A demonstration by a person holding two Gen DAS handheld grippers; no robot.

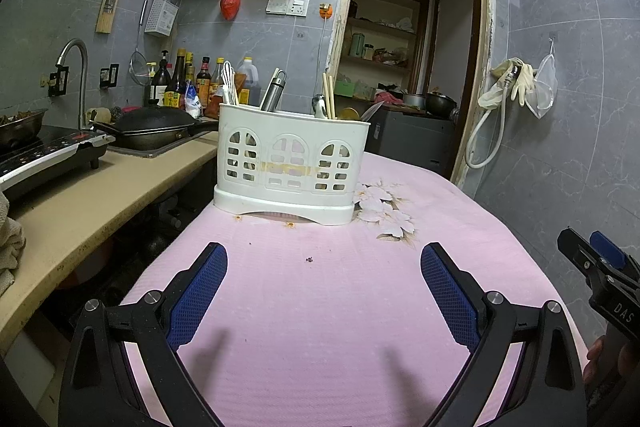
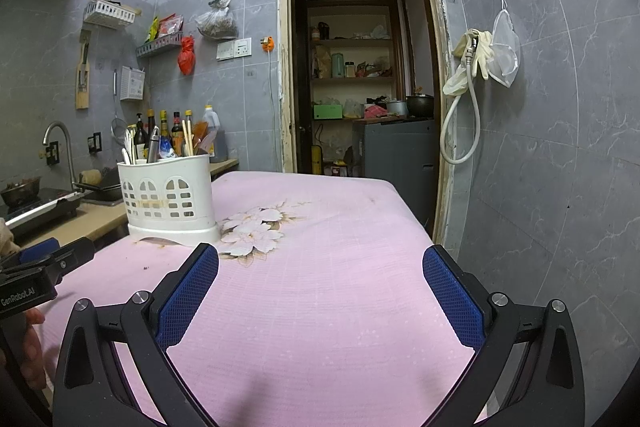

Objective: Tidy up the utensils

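A white plastic utensil caddy (image 1: 292, 163) stands on the pink tablecloth (image 1: 320, 307). It holds several utensils: chopsticks (image 1: 329, 95), a steel handle (image 1: 274, 91), white spoons (image 1: 229, 83) and a knife blade. My left gripper (image 1: 323, 259) is open and empty, hovering over the cloth in front of the caddy. My right gripper (image 2: 320, 263) is open and empty, to the right of the caddy (image 2: 168, 197). The right gripper also shows at the right edge of the left wrist view (image 1: 592, 259).
A beige counter (image 1: 80, 203) on the left carries an induction cooker (image 1: 48, 155), a black wok (image 1: 152, 125), a sink faucet (image 1: 78, 67) and sauce bottles (image 1: 188, 79). A doorway (image 2: 360, 67) opens behind the table. A hose and gloves (image 2: 472, 67) hang on the right wall.
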